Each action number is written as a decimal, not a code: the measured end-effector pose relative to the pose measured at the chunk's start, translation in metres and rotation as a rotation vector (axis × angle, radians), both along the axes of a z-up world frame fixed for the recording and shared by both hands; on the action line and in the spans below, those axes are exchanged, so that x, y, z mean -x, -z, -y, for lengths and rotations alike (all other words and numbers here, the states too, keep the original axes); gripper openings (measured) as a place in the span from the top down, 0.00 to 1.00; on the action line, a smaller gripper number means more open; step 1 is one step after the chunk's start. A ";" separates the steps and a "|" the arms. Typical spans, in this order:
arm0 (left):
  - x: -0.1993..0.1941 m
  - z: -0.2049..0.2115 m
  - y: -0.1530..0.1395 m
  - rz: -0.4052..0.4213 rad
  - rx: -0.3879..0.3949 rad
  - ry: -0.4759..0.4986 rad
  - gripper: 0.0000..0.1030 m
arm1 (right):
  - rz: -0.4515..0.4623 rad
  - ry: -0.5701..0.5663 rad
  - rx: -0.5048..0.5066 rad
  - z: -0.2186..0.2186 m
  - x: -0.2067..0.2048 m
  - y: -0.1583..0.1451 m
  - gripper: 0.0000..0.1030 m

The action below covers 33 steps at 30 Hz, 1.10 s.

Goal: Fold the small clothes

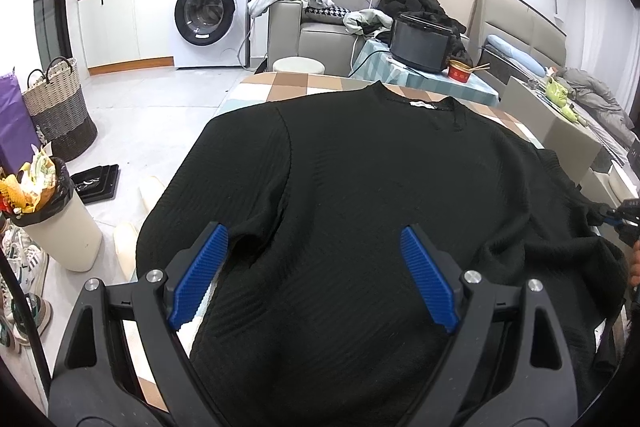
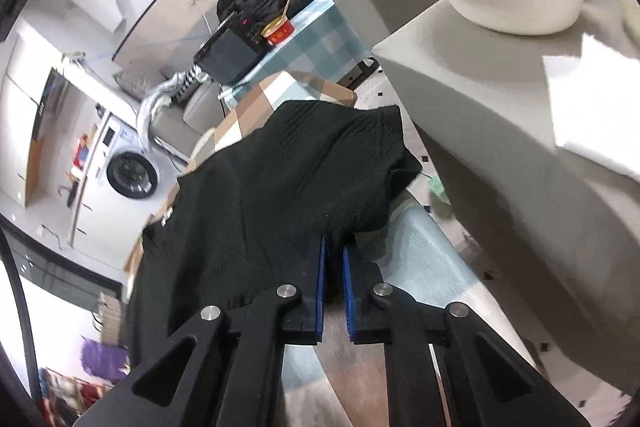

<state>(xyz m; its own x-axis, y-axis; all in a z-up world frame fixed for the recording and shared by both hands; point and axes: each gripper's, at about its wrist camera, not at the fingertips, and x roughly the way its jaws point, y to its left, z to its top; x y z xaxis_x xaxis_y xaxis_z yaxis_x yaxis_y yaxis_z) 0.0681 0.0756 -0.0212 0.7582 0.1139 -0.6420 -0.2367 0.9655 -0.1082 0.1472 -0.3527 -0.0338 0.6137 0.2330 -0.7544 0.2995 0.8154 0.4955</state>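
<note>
On the checked table point(image 1: 280, 87) lies one black ribbed sweater point(image 1: 360, 187), spread flat. Left gripper point(image 1: 314, 247) hangs over it, its two blue ridged pads wide apart. Right gripper point(image 2: 333, 247) pinches the sweater's edge.

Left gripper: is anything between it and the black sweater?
Nothing visible. The left gripper is open right above the black sweater, which lies spread on the checked table with no object on it. The right gripper is shut on the sweater's edge.
</note>
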 end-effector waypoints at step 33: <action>-0.009 0.002 0.001 0.013 0.007 0.026 0.15 | 0.201 -0.149 0.207 -0.019 -0.020 -0.052 0.86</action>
